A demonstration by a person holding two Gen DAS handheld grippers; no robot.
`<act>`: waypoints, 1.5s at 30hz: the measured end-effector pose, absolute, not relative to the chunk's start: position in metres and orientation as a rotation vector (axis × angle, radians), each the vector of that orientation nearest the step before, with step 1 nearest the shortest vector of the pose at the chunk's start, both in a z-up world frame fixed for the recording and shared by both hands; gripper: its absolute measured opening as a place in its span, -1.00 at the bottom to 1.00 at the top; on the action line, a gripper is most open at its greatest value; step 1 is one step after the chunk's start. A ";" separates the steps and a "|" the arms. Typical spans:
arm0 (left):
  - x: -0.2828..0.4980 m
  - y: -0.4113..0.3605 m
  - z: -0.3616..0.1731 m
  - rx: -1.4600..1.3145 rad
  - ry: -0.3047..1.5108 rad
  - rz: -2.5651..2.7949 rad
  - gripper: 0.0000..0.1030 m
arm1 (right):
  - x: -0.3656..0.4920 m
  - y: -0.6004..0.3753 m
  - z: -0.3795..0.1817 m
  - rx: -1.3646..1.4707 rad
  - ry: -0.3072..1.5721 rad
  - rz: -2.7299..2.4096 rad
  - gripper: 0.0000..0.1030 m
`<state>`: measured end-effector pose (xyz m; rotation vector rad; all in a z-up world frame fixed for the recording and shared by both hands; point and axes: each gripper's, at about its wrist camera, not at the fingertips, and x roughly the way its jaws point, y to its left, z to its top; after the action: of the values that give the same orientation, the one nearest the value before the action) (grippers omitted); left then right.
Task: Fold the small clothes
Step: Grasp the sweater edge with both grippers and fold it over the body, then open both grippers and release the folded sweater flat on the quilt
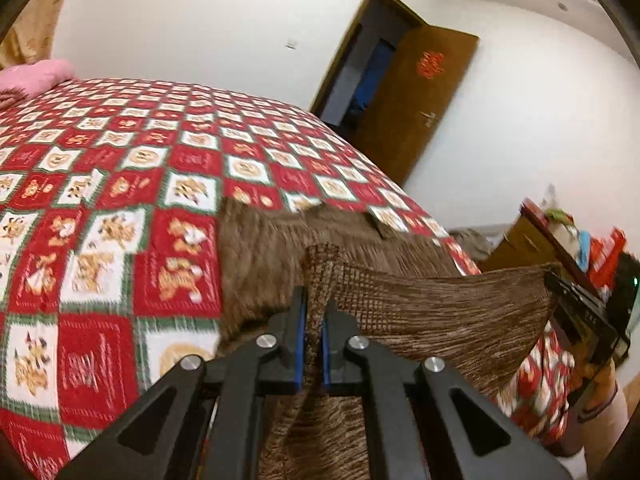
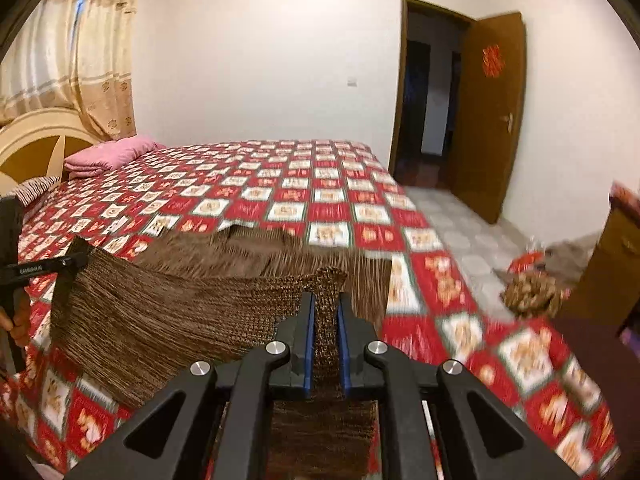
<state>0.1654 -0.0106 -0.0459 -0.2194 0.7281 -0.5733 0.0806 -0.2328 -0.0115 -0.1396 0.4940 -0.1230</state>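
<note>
We have the brown knit garment [image 1: 400, 312] pinched at two points along its near edge. The left tool [image 1: 315, 304] is pressed together on a bunched corner of the knit, with the fabric running between its blue pads and hanging down behind them. The right tool [image 2: 325, 300] is likewise clamped on the other corner, the weave showing clearly in the narrow gap between its fingers. In each wrist view the opposite tool appears at the far end of the raised edge, so the cloth is stretched between the two.

The garment lies on the bed [image 2: 420, 240], near its foot end, over the red and white checked quilt. Its near edge is lifted clear of the quilt, while the far part still rests flat, a little rumpled.

We judge this to be the start of a fold: both corners are taken and raised, and the fold itself is not yet laid. The next move calls for carrying the two corners together, level with each other, over the resting half toward the far edge, keeping the cloth taut enough not to sag or twist. Both views are blurred, so the exact far hem is hard to place.
</note>
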 end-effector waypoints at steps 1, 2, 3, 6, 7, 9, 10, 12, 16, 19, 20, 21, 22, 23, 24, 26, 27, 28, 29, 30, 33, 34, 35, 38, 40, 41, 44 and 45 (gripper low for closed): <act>0.174 -0.010 -0.043 -0.231 0.727 -0.559 -0.88 | 0.090 -0.233 -0.008 -0.149 0.494 -0.124 -0.82; 0.178 -0.011 -0.042 -0.235 0.724 -0.549 -0.88 | 0.096 -0.234 -0.006 -0.153 0.495 -0.126 -0.82; 0.187 -0.011 -0.040 -0.239 0.721 -0.534 -0.88 | 0.105 -0.236 -0.003 -0.155 0.499 -0.130 -0.82; 0.210 -0.009 -0.037 -0.260 0.721 -0.511 -0.89 | 0.135 -0.244 0.001 -0.161 0.499 -0.141 -0.83; 0.221 -0.010 -0.038 -0.263 0.726 -0.503 -0.90 | 0.146 -0.247 0.002 -0.164 0.499 -0.146 -0.83; 0.235 -0.011 -0.039 -0.257 0.729 -0.472 -0.91 | 0.171 -0.254 0.003 -0.154 0.512 -0.156 -0.84; 0.242 -0.011 -0.041 -0.264 0.735 -0.471 -0.91 | 0.180 -0.257 0.002 -0.155 0.515 -0.166 -0.84; 0.261 -0.010 -0.047 -0.297 0.752 -0.459 -0.91 | 0.202 -0.262 -0.001 -0.154 0.522 -0.185 -0.84; 0.297 -0.017 -0.060 -0.319 0.772 -0.430 -0.91 | 0.244 -0.275 -0.012 -0.147 0.530 -0.219 -0.84; 0.325 -0.029 -0.070 -0.303 0.793 -0.408 -0.91 | 0.275 -0.284 -0.030 -0.135 0.553 -0.242 -0.84; 0.333 -0.033 -0.074 -0.298 0.802 -0.400 -0.91 | 0.284 -0.287 -0.037 -0.131 0.562 -0.254 -0.84; 0.340 -0.037 -0.078 -0.293 0.809 -0.393 -0.91 | 0.292 -0.291 -0.044 -0.124 0.571 -0.266 -0.84; 0.346 -0.040 -0.082 -0.289 0.818 -0.384 -0.91 | 0.300 -0.296 -0.050 -0.113 0.582 -0.276 -0.84; 0.353 -0.043 -0.088 -0.290 0.830 -0.375 -0.91 | 0.307 -0.301 -0.056 -0.100 0.593 -0.285 -0.84; 0.360 -0.047 -0.096 -0.281 0.846 -0.363 -0.91 | 0.314 -0.305 -0.063 -0.086 0.605 -0.293 -0.84; 0.367 -0.054 -0.109 -0.255 0.871 -0.342 -0.91 | 0.325 -0.311 -0.077 -0.079 0.631 -0.307 -0.84; 0.369 -0.056 -0.118 -0.242 0.891 -0.328 -0.91 | 0.330 -0.314 -0.086 -0.082 0.647 -0.314 -0.84; 0.371 -0.058 -0.122 -0.234 0.903 -0.320 -0.91 | 0.334 -0.315 -0.096 -0.084 0.669 -0.323 -0.84; 0.372 -0.060 -0.126 -0.226 0.918 -0.313 -0.89 | 0.338 -0.318 -0.105 -0.074 0.700 -0.329 -0.84; 0.373 -0.061 -0.126 -0.221 0.922 -0.310 -0.86 | 0.340 -0.319 -0.107 -0.073 0.714 -0.331 -0.83; 0.374 -0.063 -0.124 -0.189 0.938 -0.271 -0.72 | 0.345 -0.318 -0.109 -0.093 0.739 -0.359 -0.49; 0.374 -0.063 -0.124 -0.185 0.939 -0.266 -0.65 | 0.347 -0.320 -0.111 -0.094 0.759 -0.372 -0.40; 0.374 -0.062 -0.122 -0.183 0.945 -0.258 -0.50 | 0.347 -0.323 -0.111 -0.084 0.769 -0.392 -0.20; 0.367 -0.054 -0.110 -0.182 0.959 -0.215 0.19 | 0.334 -0.342 -0.096 0.050 0.718 -0.358 -0.10; 0.348 -0.044 -0.094 -0.143 0.921 -0.199 0.33 | 0.303 -0.356 -0.073 0.166 0.607 -0.363 -0.10; 0.342 -0.042 -0.091 -0.124 0.906 -0.200 0.38 | 0.283 -0.359 -0.060 0.204 0.543 -0.378 -0.10; 0.310 -0.041 -0.083 -0.067 0.885 -0.205 0.46 | 0.235 -0.346 -0.041 0.207 0.478 -0.355 -0.10; 0.297 -0.033 -0.084 -0.067 0.885 -0.226 0.46 | 0.226 -0.338 -0.041 0.200 0.492 -0.323 -0.10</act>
<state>0.2971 -0.0328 -0.0843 -0.0667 0.8852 -0.2259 0.2263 -0.3382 -0.0410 0.2002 0.4917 -0.3230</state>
